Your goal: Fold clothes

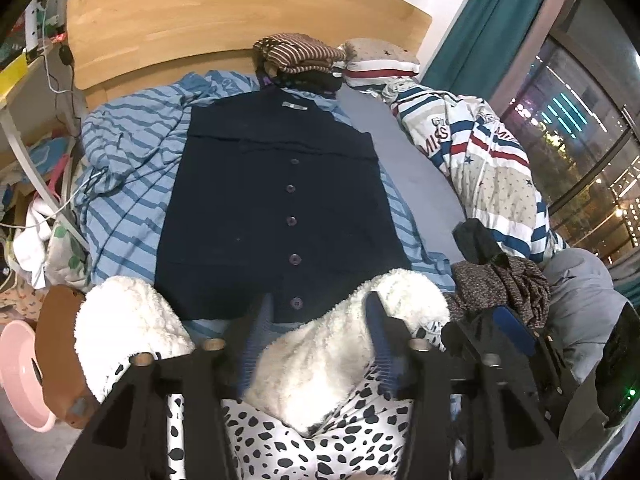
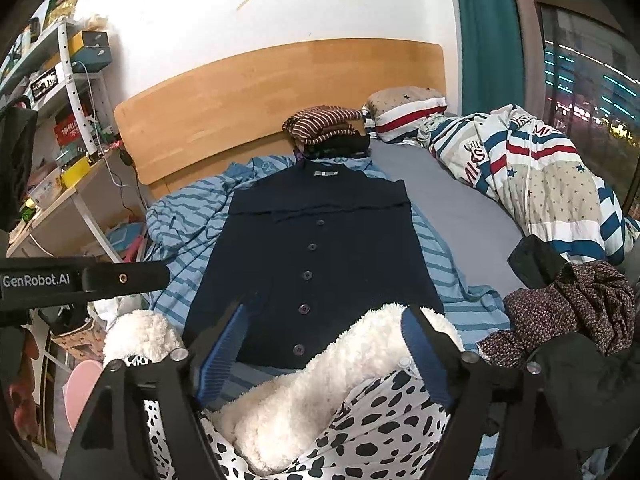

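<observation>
A navy buttoned cardigan [image 1: 276,200] [image 2: 316,264] lies flat on the bed, collar toward the headboard, with its sleeves folded across the chest. My left gripper [image 1: 316,320] hovers open over the cardigan's hem, and its blue-padded fingers [image 1: 378,316] press on nothing. My right gripper [image 2: 326,326] also stands open near the hem, with a blue pad [image 2: 224,356] on either side. A white fleece garment with a black-spotted lining [image 1: 320,360] [image 2: 304,396] lies bunched under both grippers at the near edge. It hides part of the hem.
The bed has a blue striped sheet [image 1: 120,184]. A folded pile topped by brown striped clothes [image 1: 300,56] sits at the wooden headboard, beside a pillow [image 2: 404,108]. A star-patterned quilt [image 2: 540,176] and dark speckled clothes [image 2: 568,308] lie on the right. Shelves [image 2: 72,120] stand on the left.
</observation>
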Tool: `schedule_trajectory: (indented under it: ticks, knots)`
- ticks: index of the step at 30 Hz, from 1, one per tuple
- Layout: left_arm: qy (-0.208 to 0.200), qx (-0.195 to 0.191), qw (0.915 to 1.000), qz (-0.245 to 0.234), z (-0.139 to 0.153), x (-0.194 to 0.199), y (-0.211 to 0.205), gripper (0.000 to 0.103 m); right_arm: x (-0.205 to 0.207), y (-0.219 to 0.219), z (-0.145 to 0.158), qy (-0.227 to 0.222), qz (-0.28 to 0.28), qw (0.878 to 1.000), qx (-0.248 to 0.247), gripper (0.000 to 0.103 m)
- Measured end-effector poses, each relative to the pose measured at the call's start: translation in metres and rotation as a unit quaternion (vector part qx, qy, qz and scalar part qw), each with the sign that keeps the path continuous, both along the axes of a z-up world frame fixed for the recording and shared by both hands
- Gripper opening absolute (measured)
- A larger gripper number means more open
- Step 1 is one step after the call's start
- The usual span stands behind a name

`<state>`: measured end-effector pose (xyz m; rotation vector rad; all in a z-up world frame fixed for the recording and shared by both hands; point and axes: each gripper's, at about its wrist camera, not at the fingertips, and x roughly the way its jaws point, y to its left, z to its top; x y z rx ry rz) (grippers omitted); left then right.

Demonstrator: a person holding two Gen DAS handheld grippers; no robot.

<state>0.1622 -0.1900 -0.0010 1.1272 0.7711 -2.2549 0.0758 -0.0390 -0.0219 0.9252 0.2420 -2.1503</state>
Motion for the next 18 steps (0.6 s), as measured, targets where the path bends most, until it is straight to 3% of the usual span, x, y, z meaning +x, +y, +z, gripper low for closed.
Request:
schedule_trajectory:
  ticks: [18]
  knots:
    - [-0.019, -0.014, 0.9996, -0.012, -0.0027, -0.0054, 0.0046, 0.065, -0.0064, 0.0012, -0.0034, -0.012, -0.011, 1.0, 0.017, 0.087]
